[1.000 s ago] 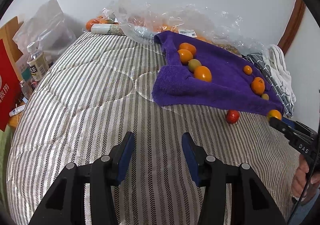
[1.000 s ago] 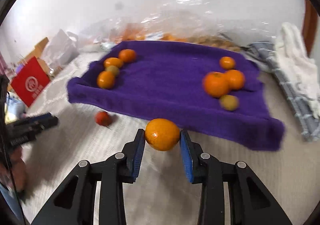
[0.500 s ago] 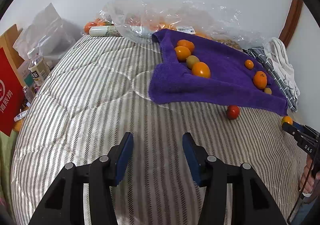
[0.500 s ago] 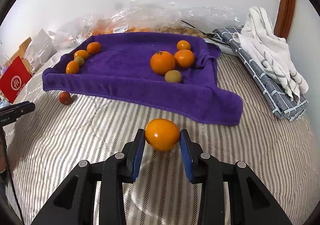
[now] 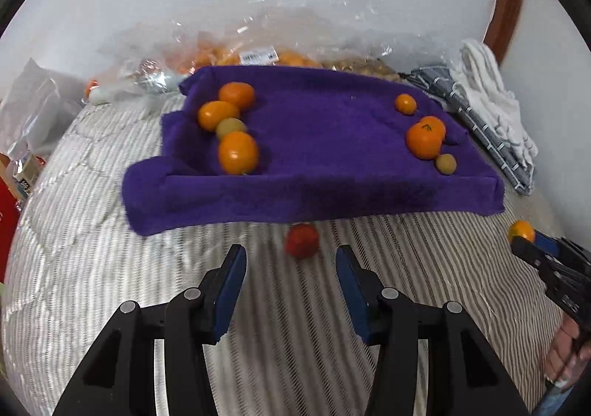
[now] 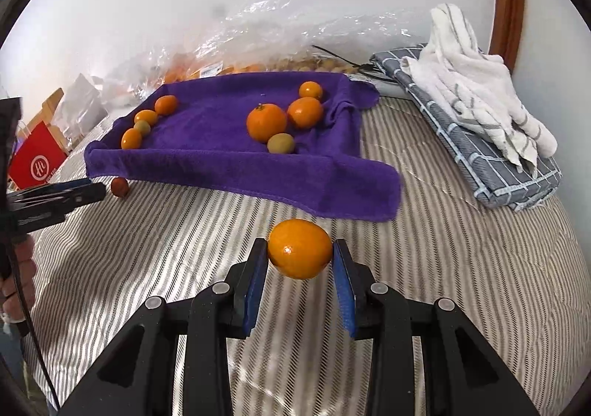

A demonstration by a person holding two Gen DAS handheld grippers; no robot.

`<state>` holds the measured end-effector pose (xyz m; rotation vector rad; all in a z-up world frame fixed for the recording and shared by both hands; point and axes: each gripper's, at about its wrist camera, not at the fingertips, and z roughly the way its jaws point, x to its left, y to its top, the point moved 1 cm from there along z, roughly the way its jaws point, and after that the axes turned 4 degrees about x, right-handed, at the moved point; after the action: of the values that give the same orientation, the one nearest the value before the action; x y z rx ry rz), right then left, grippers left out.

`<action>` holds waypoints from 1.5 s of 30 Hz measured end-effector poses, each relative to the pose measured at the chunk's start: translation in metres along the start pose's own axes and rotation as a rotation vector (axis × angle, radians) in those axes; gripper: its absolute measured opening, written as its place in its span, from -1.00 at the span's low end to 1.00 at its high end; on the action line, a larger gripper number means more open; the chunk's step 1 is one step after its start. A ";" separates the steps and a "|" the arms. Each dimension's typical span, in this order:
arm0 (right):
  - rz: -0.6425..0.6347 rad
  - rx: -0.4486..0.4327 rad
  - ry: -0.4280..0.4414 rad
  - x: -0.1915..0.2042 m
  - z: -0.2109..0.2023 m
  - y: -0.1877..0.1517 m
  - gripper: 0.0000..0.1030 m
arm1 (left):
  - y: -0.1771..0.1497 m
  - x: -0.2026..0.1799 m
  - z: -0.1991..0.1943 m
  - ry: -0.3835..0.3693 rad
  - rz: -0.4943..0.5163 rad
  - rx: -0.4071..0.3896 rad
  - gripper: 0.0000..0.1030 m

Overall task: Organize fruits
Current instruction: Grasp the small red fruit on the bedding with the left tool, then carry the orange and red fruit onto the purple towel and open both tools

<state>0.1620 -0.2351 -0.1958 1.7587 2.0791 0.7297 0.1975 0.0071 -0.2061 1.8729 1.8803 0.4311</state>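
The right gripper (image 6: 299,261) has its two blue pads closed on an orange fruit (image 6: 300,248), one pad on each side of it. This fruit is round, a little flattened, glossy, with a small white highlight on its skin, and it hangs above the striped bedcover (image 6: 443,268). From it, at 12 o'clock, lies the purple towel (image 6: 221,153) with its near edge folded up like a low wall. On the towel, at 12 o'clock, there is a group of three orange fruits and one small greenish one (image 6: 281,143), touching or just beside each other. At 10 o'clock, in the far left corner of the towel, a row of four more fruits lies, one of them greenish too.

The left gripper (image 5: 291,268) is wide open and holds nothing. Just ahead of its fingers, at 12 o'clock, a small red fruit (image 5: 302,240) rests on the bedcover, close to the towel's front edge; it is blurred. At 2 o'clock from the right gripper a folded grey checked cloth (image 6: 491,164) carries a white towel (image 6: 476,83). Behind the purple towel a clear plastic bag (image 6: 295,43) leans on the wall.
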 end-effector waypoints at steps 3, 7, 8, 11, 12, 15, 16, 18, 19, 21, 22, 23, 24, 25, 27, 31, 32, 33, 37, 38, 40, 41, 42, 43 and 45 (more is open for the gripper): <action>0.008 0.008 0.018 -0.005 -0.001 0.000 -0.32 | 0.003 -0.005 0.012 0.022 -0.019 0.014 -0.19; 0.020 0.027 0.037 -0.009 0.004 0.002 -0.32 | 0.006 -0.004 0.020 0.034 -0.057 0.020 -0.57; 0.023 0.031 0.042 -0.009 0.005 0.002 -0.32 | 0.006 -0.005 0.020 0.045 -0.054 0.016 -0.57; 0.027 0.039 0.058 -0.009 0.007 0.003 -0.32 | 0.004 -0.002 0.015 0.048 -0.060 0.008 -0.57; 0.026 0.042 0.060 -0.008 0.007 0.003 -0.32 | 0.004 0.001 0.012 0.048 -0.069 0.004 -0.57; 0.026 0.044 0.063 -0.009 0.006 0.004 -0.32 | 0.000 0.010 -0.002 0.046 -0.102 -0.008 -0.57; 0.031 0.045 0.064 -0.010 0.005 0.005 -0.32 | 0.001 0.013 -0.005 0.046 -0.109 -0.011 -0.57; 0.044 0.048 0.067 -0.011 0.003 0.005 -0.32 | 0.000 0.017 -0.016 0.050 -0.120 -0.019 -0.57; 0.048 0.049 0.067 -0.012 0.001 0.006 -0.32 | 0.000 0.019 -0.021 0.053 -0.122 -0.023 -0.57; 0.053 0.048 0.060 -0.012 -0.002 0.008 -0.32 | 0.000 0.020 -0.031 0.062 -0.122 -0.027 -0.57; 0.054 0.046 0.050 -0.011 -0.005 0.009 -0.32 | 0.000 0.020 -0.036 0.060 -0.119 -0.033 -0.57; 0.055 0.041 0.043 -0.011 -0.009 0.011 -0.32 | 0.001 0.020 -0.043 0.058 -0.113 -0.041 -0.57; 0.056 0.036 0.043 -0.011 -0.012 0.012 -0.32 | 0.003 0.019 -0.047 0.059 -0.107 -0.047 -0.57; 0.059 0.026 0.045 -0.010 -0.019 0.015 -0.32 | 0.004 0.017 -0.052 0.057 -0.101 -0.054 -0.57; 0.062 0.013 0.039 -0.009 -0.028 0.018 -0.32 | 0.008 0.015 -0.062 0.050 -0.086 -0.067 -0.57; 0.082 -0.021 0.023 -0.008 -0.047 0.027 -0.32 | 0.022 0.014 -0.080 0.034 -0.058 -0.089 -0.57; 0.087 -0.025 0.025 -0.008 -0.050 0.030 -0.32 | 0.027 0.013 -0.086 0.034 -0.049 -0.097 -0.57; 0.096 -0.035 0.022 -0.008 -0.055 0.034 -0.32 | 0.032 0.014 -0.091 0.030 -0.040 -0.107 -0.57; 0.116 -0.075 0.012 -0.006 -0.071 0.047 -0.32 | 0.054 0.015 -0.109 0.015 -0.014 -0.149 -0.57; 0.124 -0.086 0.009 -0.005 -0.075 0.053 -0.32 | 0.060 0.015 -0.112 0.008 -0.010 -0.156 -0.57; 0.139 -0.100 0.001 -0.004 -0.078 0.061 -0.32 | 0.069 0.018 -0.115 -0.004 0.003 -0.162 -0.57; 0.144 -0.105 -0.002 -0.003 -0.079 0.064 -0.32 | 0.072 0.019 -0.115 -0.007 0.007 -0.165 -0.57; 0.148 -0.115 -0.005 -0.001 -0.081 0.070 -0.32 | 0.074 0.020 -0.114 -0.009 0.009 -0.168 -0.57; 0.149 -0.120 -0.007 0.000 -0.082 0.073 -0.32 | 0.079 0.024 -0.113 -0.016 0.010 -0.171 -0.57; 0.149 -0.128 -0.016 0.004 -0.082 0.083 -0.32 | 0.087 0.029 -0.109 -0.025 0.003 -0.169 -0.57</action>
<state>0.1841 -0.2360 -0.0814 1.8551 1.8621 0.8661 0.2159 0.0483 -0.0712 1.7627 1.7665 0.5468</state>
